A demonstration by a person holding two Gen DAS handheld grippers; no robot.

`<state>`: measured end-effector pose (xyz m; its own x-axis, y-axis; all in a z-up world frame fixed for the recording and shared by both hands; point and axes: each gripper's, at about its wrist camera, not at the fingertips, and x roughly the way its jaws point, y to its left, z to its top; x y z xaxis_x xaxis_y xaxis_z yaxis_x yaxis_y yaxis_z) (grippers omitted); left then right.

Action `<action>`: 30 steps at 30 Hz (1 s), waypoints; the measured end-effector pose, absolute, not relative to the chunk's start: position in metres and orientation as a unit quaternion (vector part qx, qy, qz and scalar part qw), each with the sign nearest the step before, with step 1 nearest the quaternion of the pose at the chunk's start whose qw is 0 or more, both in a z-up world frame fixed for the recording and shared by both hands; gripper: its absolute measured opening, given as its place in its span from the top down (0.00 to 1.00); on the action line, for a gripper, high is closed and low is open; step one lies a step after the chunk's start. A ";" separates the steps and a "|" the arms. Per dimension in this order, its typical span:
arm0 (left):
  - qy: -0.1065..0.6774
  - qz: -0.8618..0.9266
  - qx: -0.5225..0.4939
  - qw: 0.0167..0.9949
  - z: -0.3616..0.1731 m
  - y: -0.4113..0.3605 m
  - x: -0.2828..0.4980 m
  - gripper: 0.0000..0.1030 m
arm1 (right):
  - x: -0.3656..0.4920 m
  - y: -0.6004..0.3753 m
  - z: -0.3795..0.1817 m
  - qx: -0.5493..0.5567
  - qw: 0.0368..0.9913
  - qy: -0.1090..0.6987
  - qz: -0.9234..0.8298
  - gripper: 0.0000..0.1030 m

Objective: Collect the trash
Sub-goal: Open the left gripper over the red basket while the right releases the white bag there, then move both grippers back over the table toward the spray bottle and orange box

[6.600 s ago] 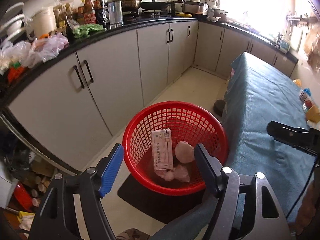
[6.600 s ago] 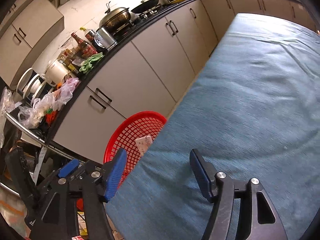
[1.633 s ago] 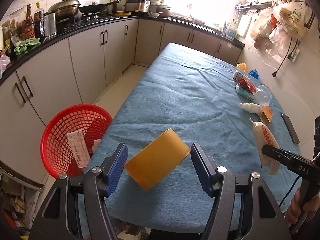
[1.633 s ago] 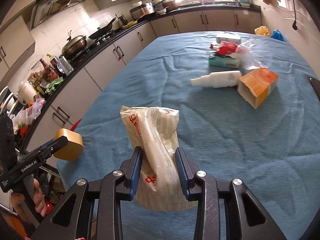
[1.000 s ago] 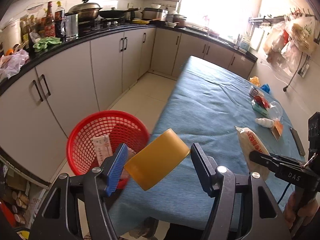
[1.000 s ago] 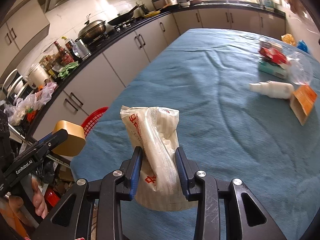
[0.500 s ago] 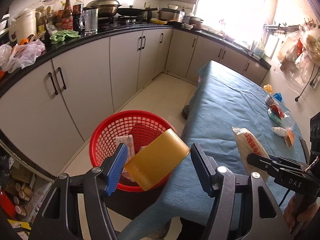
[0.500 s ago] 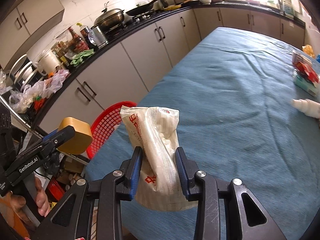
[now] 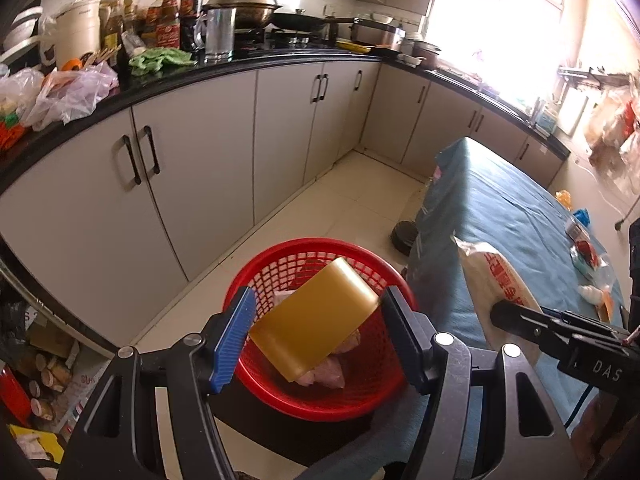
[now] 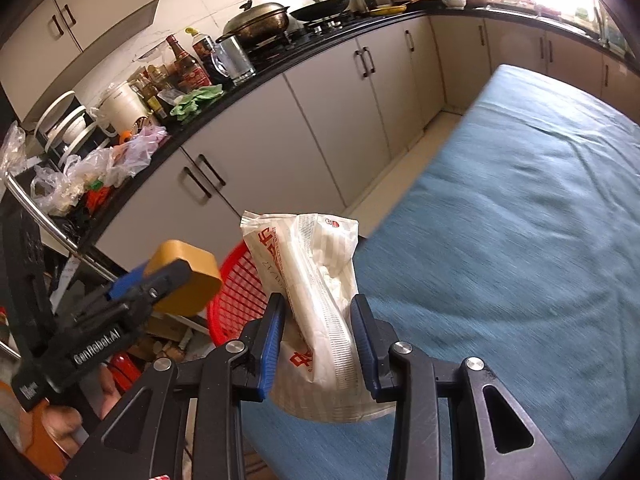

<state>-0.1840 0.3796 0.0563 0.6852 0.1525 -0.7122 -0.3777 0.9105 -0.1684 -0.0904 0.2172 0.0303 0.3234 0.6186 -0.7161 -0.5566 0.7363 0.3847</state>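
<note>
My left gripper [image 9: 318, 330] is shut on a yellow box [image 9: 314, 324] and holds it above the red basket [image 9: 360, 400] on the floor. Crumpled paper lies in the basket under the box. My right gripper [image 10: 320, 334] is shut on a white plastic bag with red print [image 10: 312, 280], held over the table's near corner. In the right wrist view the yellow box [image 10: 188, 280] and the red basket [image 10: 240, 296] show to the left. In the left wrist view the white bag [image 9: 496, 280] shows at the right.
The blue-clothed table [image 9: 500, 216] stands right of the basket, with small packets [image 9: 588, 256] at its far side. Grey cabinets [image 9: 200, 168] under a cluttered black counter [image 9: 120, 88] run along the left. Clutter [image 9: 40, 380] lies on the floor at lower left.
Both grippers have swung left from the table toward the basket, each keeping its load. The yellow box now hangs over the basket's middle; the bag is near the table's edge.
</note>
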 end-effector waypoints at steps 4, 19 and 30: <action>0.372 0.151 -0.157 0.902 0.050 0.389 -0.179 0.37 | -0.078 0.242 0.027 0.037 0.806 0.459 0.372 0.64; 0.354 0.159 -0.136 0.911 0.053 0.386 -0.183 0.15 | -0.066 0.249 0.030 0.069 0.808 0.443 0.383 0.33; 0.330 0.180 -0.068 0.924 0.069 0.347 -0.191 0.10 | -0.086 0.184 0.053 0.078 0.852 0.396 0.334 0.10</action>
